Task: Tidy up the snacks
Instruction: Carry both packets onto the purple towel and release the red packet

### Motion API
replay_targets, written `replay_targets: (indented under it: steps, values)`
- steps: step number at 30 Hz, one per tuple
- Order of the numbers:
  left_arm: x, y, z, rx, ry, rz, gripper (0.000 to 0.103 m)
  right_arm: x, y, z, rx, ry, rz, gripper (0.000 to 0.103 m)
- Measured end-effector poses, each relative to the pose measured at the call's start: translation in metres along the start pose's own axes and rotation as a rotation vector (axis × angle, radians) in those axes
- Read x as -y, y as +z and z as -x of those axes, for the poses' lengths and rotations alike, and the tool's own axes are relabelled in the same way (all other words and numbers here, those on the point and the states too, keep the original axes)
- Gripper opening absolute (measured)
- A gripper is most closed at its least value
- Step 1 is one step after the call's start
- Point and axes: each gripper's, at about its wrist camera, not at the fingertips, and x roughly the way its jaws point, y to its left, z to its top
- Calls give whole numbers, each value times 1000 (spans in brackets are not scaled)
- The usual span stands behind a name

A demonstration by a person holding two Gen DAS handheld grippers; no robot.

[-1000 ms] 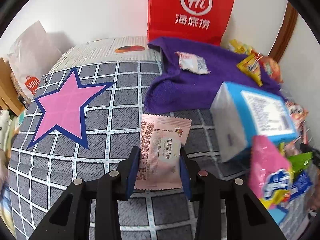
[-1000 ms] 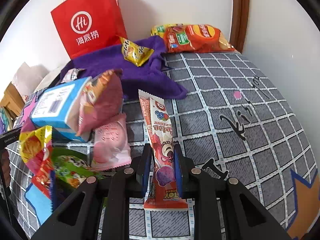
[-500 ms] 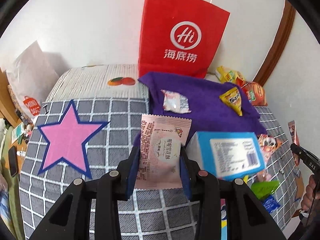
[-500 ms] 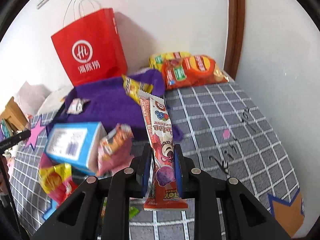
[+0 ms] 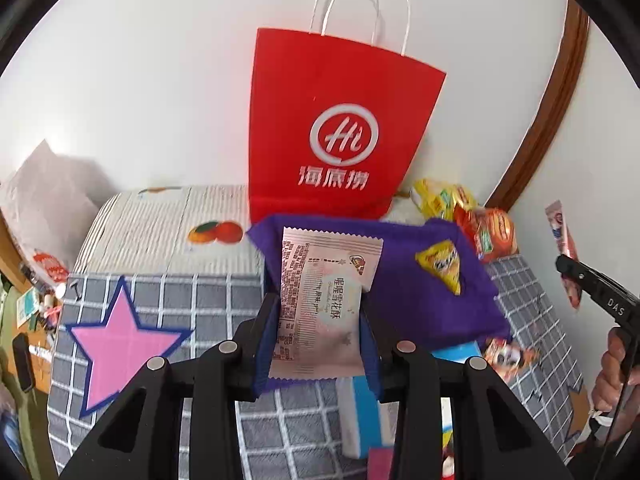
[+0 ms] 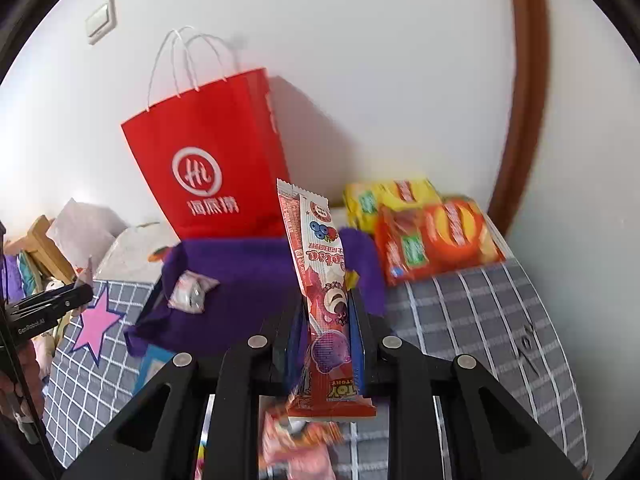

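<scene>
Left tool (image 5: 318, 336) clenched on a pink sachet (image 5: 324, 304); right tool (image 6: 326, 340) clenched on a long red wafer stick (image 6: 320, 280), both above the bed (image 6: 472, 312). A red paper bag (image 5: 332, 128) stands at the bed's far edge behind a purple cloth (image 5: 404, 280) (yellow packet (image 5: 442, 264) on it). Only the right view shows a white wrapper (image 6: 191, 291); the checked right side lies bare.

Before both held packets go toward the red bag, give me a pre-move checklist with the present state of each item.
1. Left gripper shut on pink packet: ok.
2. Right gripper shut on long red packet: ok.
3. Both packets lifted clear of the bedspread: ok.
4. Red bag upright against the wall: ok.
5. Bag mouth open wide enough: cannot tell, the top is seen only from the side.
6. Loose snacks left on the purple cloth: not ok, a yellow packet and a small white packet lie there.
</scene>
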Motion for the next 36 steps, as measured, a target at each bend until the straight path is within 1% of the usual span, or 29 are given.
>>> replay_targets:
  steps: [4, 10, 14, 18, 22, 27, 30, 33, 36]
  values:
    - [4, 15, -10, 5, -6, 4, 35, -10, 18, -20, -6, 27, 12, 22]
    - [11, 32, -34, -4, -4, -3, 35, -22, 35, -52, -38, 50, 48, 22]
    - [15, 39, -51, -11, 0, -15, 35, -27, 44, -72, -52, 84, 90, 22]
    - [14, 38, -67, -20, -3, -7, 35, -30, 41, -95, -68, 129, 130, 22]
    - [14, 30, -89, -81, 20, -30, 35, -32, 35, -115, -113, 139, 173, 22]
    - [5, 31, -94, -93, 10, -4, 35, -23, 29, -126, -173, 154, 174, 22]
    - [1, 31, -94, -94, 13, 6, 36, -13, 26, -133, -214, 129, 170, 22]
    - [-1, 30, -96, -100, 11, 18, 36, -11, 22, -136, -220, 123, 189, 22]
    - [0, 29, -100, -112, 3, 18, 35, -16, 17, -140, -238, 146, 230, 22]
